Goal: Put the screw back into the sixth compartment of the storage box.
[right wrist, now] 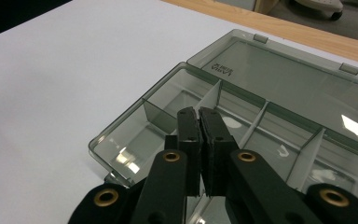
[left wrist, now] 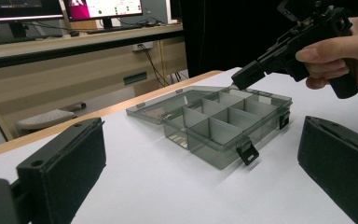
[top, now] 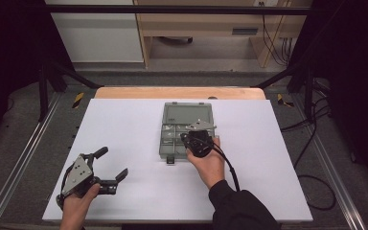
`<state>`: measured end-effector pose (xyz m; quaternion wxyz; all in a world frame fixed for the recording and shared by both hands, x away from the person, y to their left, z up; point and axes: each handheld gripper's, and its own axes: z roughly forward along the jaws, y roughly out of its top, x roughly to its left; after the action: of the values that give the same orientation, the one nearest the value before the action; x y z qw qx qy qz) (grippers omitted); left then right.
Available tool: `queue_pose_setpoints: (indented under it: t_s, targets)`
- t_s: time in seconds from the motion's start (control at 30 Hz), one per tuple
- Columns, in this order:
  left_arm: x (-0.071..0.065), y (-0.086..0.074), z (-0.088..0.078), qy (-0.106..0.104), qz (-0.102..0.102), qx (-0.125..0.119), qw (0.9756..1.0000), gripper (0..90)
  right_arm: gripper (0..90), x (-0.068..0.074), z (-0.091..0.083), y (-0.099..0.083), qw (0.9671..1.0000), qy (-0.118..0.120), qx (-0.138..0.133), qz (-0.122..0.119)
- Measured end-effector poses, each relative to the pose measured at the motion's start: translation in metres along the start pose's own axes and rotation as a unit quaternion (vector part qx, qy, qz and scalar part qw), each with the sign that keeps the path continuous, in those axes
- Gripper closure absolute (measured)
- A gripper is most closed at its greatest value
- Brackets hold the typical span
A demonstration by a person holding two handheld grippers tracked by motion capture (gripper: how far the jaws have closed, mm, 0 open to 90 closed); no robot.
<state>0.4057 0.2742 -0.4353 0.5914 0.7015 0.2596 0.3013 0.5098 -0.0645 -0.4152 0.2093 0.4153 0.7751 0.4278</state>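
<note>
Right gripper clenched empty above divider of clear plastic organizer box: light, rigid, slick; grip by a wall edge.

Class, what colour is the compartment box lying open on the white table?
The compartment box is see-through smoky grey-green with black latches, clearest in the left gripper view.

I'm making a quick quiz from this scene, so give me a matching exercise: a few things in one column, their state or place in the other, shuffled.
1. left gripper
2. right gripper
3. organizer box
4. lid of the box

A. jaws shut, over the compartments
B. flipped back flat on the table
C. jaws apart, away from the box
D. open, with see-through dividers

Pairs: 1-C, 2-A, 3-D, 4-B
</note>
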Motion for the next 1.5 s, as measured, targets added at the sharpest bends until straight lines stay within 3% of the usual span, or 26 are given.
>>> queue_pose_setpoints:
  t_s: [0.4, 0.9, 1.03, 1.33, 1.5]
  targets:
    - [0.0, 0.0, 0.0, 0.0, 0.0, 0.0, 1.0, 0.7, 87.7, 0.001, 0.002, -0.004, 1.0, 0.0, -0.007, 0.003]
    - [0.0, 0.0, 0.0, -0.001, 0.001, 0.001, 1.0, 0.8, 87.0, 0.005, 0.013, -0.012, 0.9998, 0.003, 0.018, -0.001]
    - [0.001, 0.0, 0.0, 0.0, 0.0, -0.001, 1.0, 0.8, 75.4, 0.007, 0.013, -0.013, 0.9996, 0.006, 0.021, -0.015]
    - [0.001, 0.0, -0.001, 0.001, -0.001, -0.003, 1.0, 0.8, 43.0, 0.008, 0.002, -0.009, 1.0, -0.005, 0.001, -0.004]
    - [0.001, 0.0, -0.002, 0.002, 0.0, 0.0, 1.0, 0.8, 24.8, 0.008, -0.006, -0.006, 0.9999, 0.003, -0.011, 0.001]
